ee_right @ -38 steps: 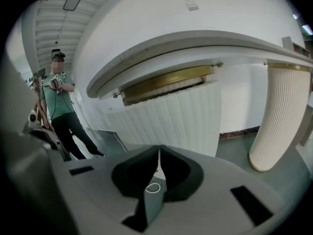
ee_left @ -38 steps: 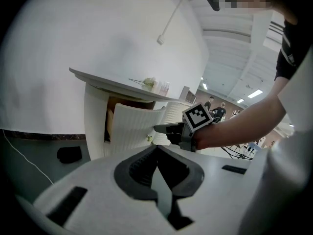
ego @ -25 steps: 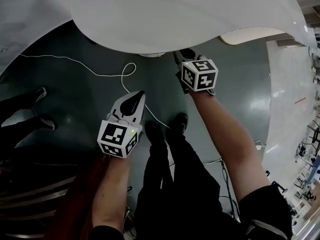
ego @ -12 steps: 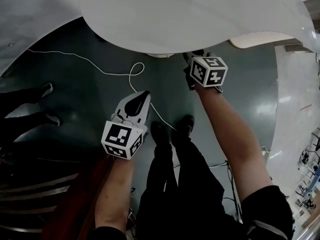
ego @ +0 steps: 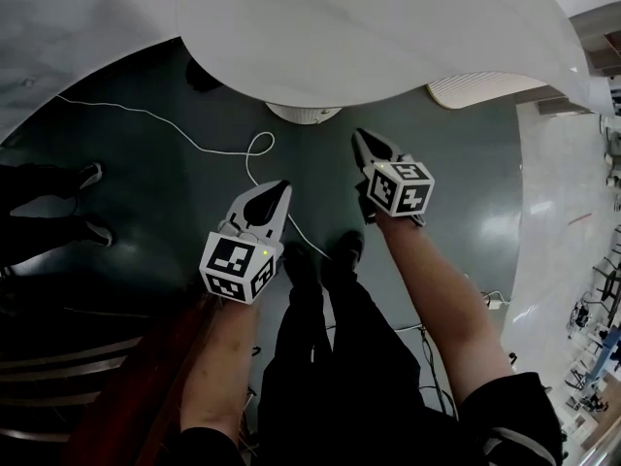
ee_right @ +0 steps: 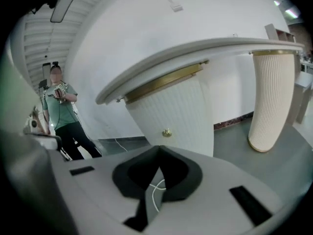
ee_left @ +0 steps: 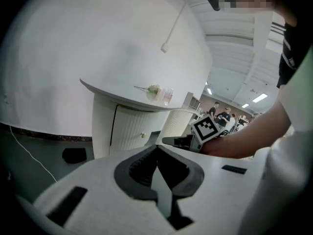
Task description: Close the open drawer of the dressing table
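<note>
Both my claws are pressed together with nothing in them: the left gripper (ego: 279,188) at centre frame, the right gripper (ego: 363,140) just to its right, over the dark floor (ego: 165,202). The white dressing table (ego: 388,37) spans the top of the head view. Its fluted front (ee_right: 186,106) with a gold knob (ee_right: 167,132) sits mid-frame in the right gripper view.

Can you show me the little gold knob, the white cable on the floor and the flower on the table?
gold knob (ee_right: 167,132), right gripper view, on its round head.
white cable (ego: 260,134), head view, on top of its loop.
flower (ee_left: 154,89), left gripper view, on the bloom.
</note>
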`<state>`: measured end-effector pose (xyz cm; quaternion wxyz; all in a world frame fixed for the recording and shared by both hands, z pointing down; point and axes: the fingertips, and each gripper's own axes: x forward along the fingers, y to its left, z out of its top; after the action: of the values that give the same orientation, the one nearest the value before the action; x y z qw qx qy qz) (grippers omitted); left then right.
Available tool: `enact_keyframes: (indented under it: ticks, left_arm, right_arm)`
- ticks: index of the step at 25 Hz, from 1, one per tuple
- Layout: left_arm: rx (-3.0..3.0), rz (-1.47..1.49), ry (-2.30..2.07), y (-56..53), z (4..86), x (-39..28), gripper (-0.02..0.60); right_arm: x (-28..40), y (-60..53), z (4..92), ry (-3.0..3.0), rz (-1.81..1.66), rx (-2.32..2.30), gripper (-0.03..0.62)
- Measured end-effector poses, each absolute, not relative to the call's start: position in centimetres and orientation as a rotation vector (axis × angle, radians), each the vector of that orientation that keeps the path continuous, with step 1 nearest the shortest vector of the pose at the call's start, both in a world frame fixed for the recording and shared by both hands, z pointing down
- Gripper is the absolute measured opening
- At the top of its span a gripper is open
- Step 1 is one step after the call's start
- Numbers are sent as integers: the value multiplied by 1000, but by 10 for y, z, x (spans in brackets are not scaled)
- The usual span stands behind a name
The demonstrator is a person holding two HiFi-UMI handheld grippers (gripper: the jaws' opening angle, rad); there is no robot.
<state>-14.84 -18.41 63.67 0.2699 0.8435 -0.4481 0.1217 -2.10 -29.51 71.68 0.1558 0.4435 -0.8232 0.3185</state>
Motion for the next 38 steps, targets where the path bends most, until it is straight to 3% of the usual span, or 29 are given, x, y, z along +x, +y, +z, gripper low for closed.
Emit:
enact_keyframes:
  ticks: [7, 12, 21, 38]
  left_arm:
    - [2276, 258, -1212, -152, 547, -157, 0]
    - [2363, 271, -1240, -136, 488, -152, 0]
    - [2408, 239, -1308, -146, 420, -117, 0]
    - [2443, 213, -1549, -232, 324, 76, 0]
  right_arm:
    - [-1, -202, 609, -2373, 950, 1209, 5]
    - [32, -150, 527, -2422, 799, 1182, 5]
    - [69, -153, 455, -2578, 712, 1156, 5]
    - [237, -258, 301, -2902, 406, 905, 3]
